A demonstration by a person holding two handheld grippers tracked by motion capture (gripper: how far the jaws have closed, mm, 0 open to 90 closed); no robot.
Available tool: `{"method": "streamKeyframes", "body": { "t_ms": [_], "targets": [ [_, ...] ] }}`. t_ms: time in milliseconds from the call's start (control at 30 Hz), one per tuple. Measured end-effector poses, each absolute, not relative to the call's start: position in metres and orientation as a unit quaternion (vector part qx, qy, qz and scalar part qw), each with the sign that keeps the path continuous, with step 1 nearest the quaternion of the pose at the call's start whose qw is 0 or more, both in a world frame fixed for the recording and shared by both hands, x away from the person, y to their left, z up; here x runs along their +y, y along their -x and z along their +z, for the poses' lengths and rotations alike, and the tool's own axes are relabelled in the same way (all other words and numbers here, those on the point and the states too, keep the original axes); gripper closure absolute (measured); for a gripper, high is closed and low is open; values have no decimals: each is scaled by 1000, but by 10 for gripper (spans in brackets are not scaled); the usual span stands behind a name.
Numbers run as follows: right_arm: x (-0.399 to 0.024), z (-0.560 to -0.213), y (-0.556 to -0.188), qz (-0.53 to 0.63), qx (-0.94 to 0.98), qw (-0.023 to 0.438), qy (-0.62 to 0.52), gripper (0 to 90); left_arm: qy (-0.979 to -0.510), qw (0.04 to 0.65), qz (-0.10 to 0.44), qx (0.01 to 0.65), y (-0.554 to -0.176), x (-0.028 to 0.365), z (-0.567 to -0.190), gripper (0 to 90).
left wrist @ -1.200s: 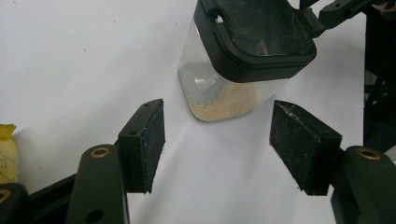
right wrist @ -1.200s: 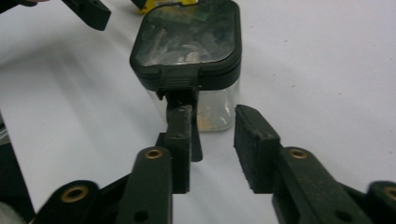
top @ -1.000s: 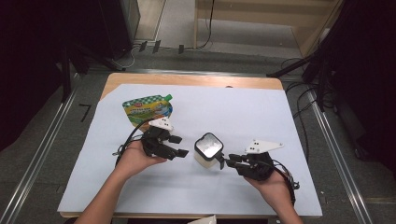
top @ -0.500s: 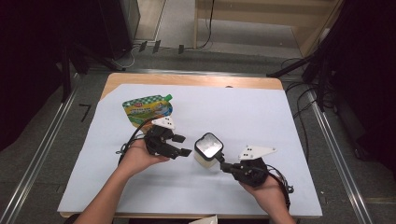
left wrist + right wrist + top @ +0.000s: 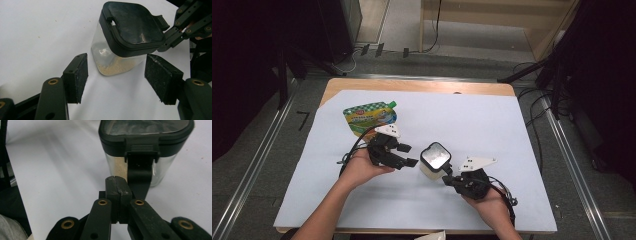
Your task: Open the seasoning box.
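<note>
A green pouch (image 5: pixel 369 116) lies behind the gaping left gripper (image 5: pixel 404 156); the closed, empty right gripper (image 5: pixel 447 177) meets the jar (image 5: pixel 434 160).

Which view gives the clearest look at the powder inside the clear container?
The left gripper view: the pale powder lies along the bottom of the clear container, seen through its wall. The right gripper view shows a strip of it beside the black lid latch. The high view shows mainly the lid.
</note>
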State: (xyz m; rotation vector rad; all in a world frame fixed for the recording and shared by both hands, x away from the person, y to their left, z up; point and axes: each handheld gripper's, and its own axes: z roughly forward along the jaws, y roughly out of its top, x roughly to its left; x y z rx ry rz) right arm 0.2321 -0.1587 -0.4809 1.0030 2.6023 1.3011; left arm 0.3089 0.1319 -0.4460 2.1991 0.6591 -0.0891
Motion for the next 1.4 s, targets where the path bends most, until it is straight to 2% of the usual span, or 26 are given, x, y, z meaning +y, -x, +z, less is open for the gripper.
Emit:
{"method": "streamKeyframes", "body": {
  "t_ms": [1200, 1400],
  "targets": [
    [-201, -485, -262, 411, 825, 44, -386, 900, -881, 407, -43, 236, -304, 116, -448, 364],
    [-209, -484, -268, 415, 816, 51, -400, 900, -883, 411, -41, 225, -305, 110, -449, 312]
  ]
}}
